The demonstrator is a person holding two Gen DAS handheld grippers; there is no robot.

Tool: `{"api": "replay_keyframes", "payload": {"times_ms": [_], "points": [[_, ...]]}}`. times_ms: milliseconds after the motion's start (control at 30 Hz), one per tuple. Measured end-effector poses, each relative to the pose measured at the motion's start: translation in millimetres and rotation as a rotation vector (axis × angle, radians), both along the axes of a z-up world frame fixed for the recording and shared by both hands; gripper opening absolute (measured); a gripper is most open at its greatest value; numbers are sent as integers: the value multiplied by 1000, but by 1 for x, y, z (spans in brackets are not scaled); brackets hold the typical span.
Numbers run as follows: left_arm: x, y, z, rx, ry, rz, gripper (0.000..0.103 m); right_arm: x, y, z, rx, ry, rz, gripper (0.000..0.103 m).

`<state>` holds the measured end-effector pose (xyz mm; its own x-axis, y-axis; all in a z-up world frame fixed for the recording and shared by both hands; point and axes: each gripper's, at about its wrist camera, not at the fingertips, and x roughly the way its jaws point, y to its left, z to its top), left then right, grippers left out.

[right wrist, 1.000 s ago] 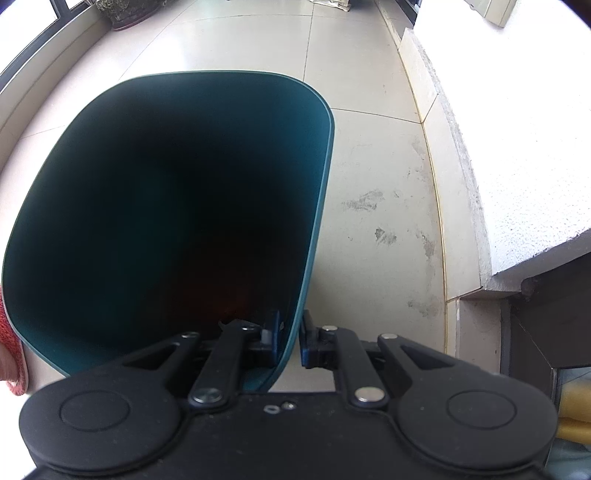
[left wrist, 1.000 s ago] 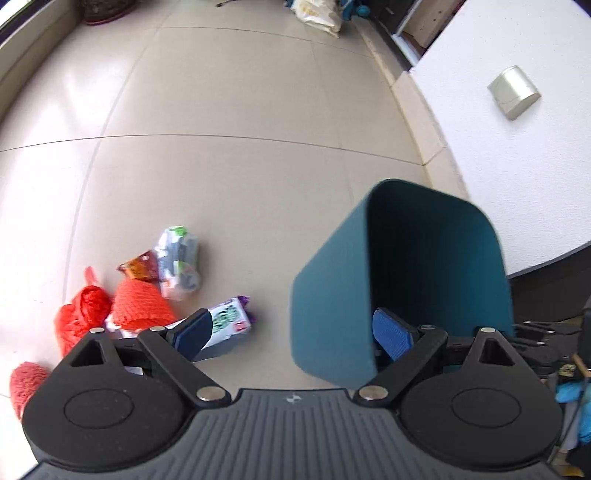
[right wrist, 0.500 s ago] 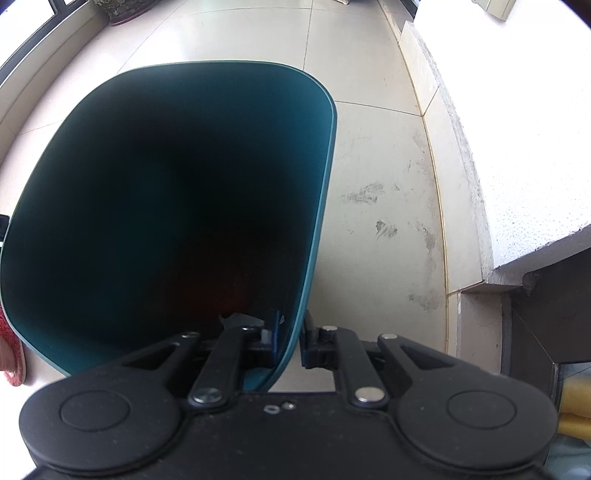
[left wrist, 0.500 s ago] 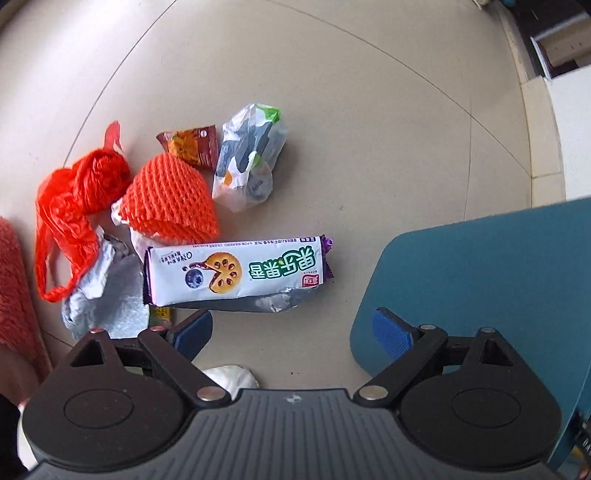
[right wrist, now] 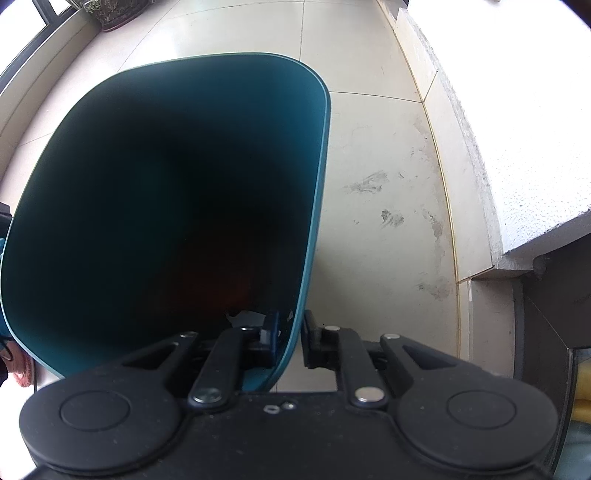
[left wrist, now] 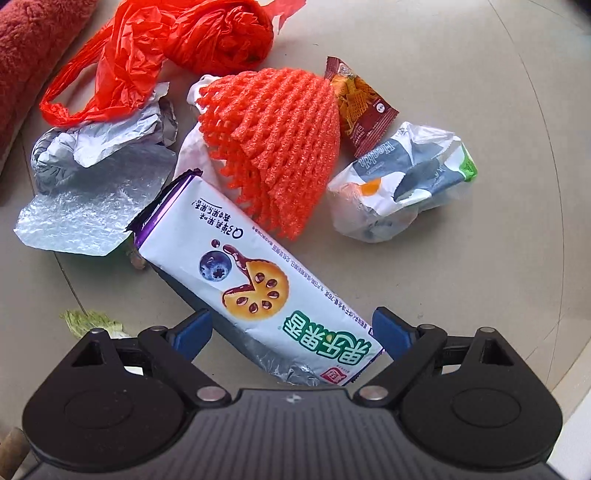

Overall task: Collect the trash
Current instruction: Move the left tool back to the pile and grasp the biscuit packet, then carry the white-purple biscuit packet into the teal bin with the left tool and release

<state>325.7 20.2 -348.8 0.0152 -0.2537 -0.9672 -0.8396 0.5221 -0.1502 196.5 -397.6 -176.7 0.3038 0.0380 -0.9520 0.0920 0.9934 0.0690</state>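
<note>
A trash pile lies on the tiled floor in the left wrist view. A long white and purple biscuit wrapper [left wrist: 251,280] lies slantwise. Its near end sits between the fingers of my open left gripper [left wrist: 290,332], and neither blue pad touches it. Beyond it are an orange foam net [left wrist: 273,147], a red plastic bag [left wrist: 177,48], crumpled silver film [left wrist: 92,184], a brown snack packet [left wrist: 360,107] and a crumpled white and blue bag [left wrist: 402,184]. My right gripper [right wrist: 290,332] is shut on the near wall of the teal bin [right wrist: 317,184]. The bin's inside is dark.
A red fuzzy cloth [left wrist: 33,44] lies at the far left of the pile and a green leaf scrap [left wrist: 88,319] by my left finger. Right of the bin run a white ledge [right wrist: 535,129] and a dark cabinet [right wrist: 546,295]. A plant pot [right wrist: 114,14] stands far back.
My left gripper has dropped close to the trash pile and rolled; the bin has left its view and the biscuit wrapper now lies between its fingers. The right gripper has kept still on the bin.
</note>
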Motion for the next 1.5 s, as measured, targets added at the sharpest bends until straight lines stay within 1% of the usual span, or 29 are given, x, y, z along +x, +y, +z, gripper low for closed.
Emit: {"api": "replay_keyframes", "payload": {"times_ms": [33,100,167,267,333,367,400,433,467,500,567,633,767,867,933,1033,1167,1300,1500], "points": [[1,-1,-6,-6,26,18,94,0,-2,0,7,0,-2,13],[3,-2,-19,-22,53,44,94,-1,-4,-2,15,-2,-6,13],[6,-3,-27,-6,71,40,94,-1,-6,-1,21,-4,-8,13],[5,-7,-40,-21,97,27,93,-3,-9,-4,26,-7,-7,14],[3,-10,-42,-15,94,9,90,-3,-10,-5,28,-9,-6,14],[3,-12,-41,-14,92,-6,86,-4,-10,-6,28,-7,-4,14],[2,-14,-38,-14,94,-32,70,-4,-11,-7,30,-5,-4,14],[3,-17,-37,-16,99,-55,60,-4,-11,-8,33,-1,-5,14],[4,-19,-34,-15,112,-82,55,-4,-12,-9,34,1,-5,13],[3,-21,-31,-14,109,-91,52,-3,-11,-9,32,2,-5,13],[0,-23,-22,-2,91,-111,50,-3,-10,-9,24,1,-3,13],[-5,-25,-10,12,74,-152,49,-2,-7,-8,17,-2,-2,13],[-10,-29,22,0,8,-222,48,-2,-2,-8,-3,-7,7,12],[-15,-36,56,-1,-67,-299,47,-2,3,-7,-19,-6,12,11],[-24,-32,74,-21,-121,-346,47,-2,7,-5,-30,-4,17,11],[-30,-38,107,-40,-189,-402,47,-1,10,-4,-44,0,23,11],[-42,-53,158,-4,-290,-524,47,-1,19,-2,-74,0,38,10],[-53,-73,210,54,-383,-698,47,-1,31,-3,-117,-9,74,10],[-65,-115,277,116,-493,-939,48,-2,40,-4,-122,-13,100,10]]}}
